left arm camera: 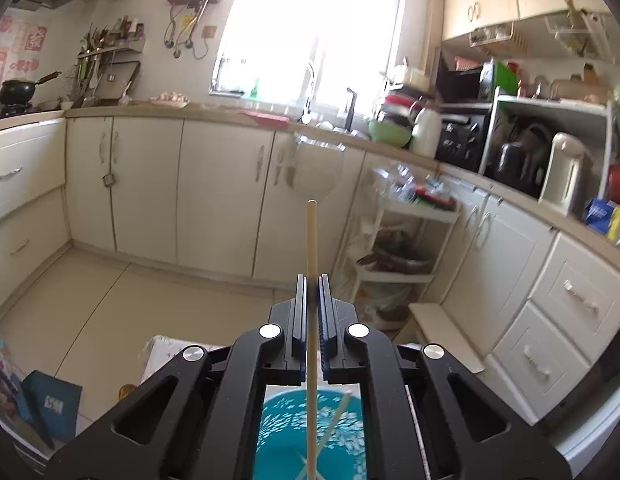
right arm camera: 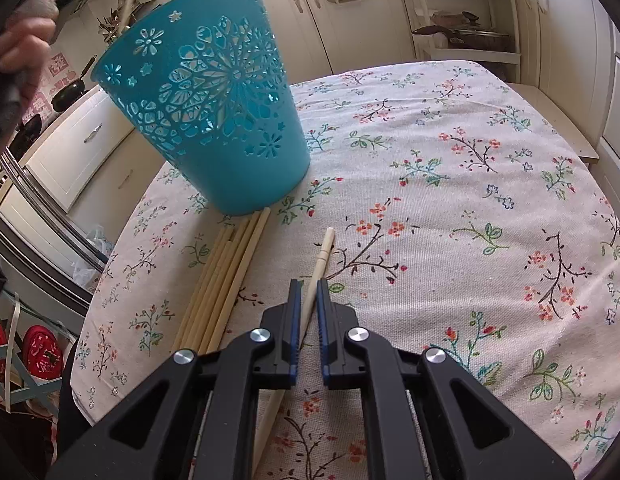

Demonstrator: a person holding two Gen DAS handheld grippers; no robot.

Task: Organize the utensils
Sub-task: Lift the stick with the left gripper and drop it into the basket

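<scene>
In the left wrist view my left gripper point(left arm camera: 312, 280) is shut on a pale wooden chopstick point(left arm camera: 312, 236) that stands upright between the pads, held high over the teal cut-out basket point(left arm camera: 277, 436). Another chopstick point(left arm camera: 336, 416) leans inside that basket. In the right wrist view the basket point(right arm camera: 245, 172) stands on the floral tablecloth point(right arm camera: 430, 160). My right gripper point(right arm camera: 308, 285) is low over the cloth, shut on a single chopstick point(right arm camera: 324, 254) lying there. Several more chopsticks point(right arm camera: 223, 276) lie bundled to its left, their tips against the basket's base.
A person's hand point(right arm camera: 25, 44) grips the left tool at the top left of the right wrist view. Beyond the table are cream kitchen cabinets point(left arm camera: 213, 192), a white shelf cart point(left arm camera: 402, 240) and a crowded counter point(left arm camera: 510, 152).
</scene>
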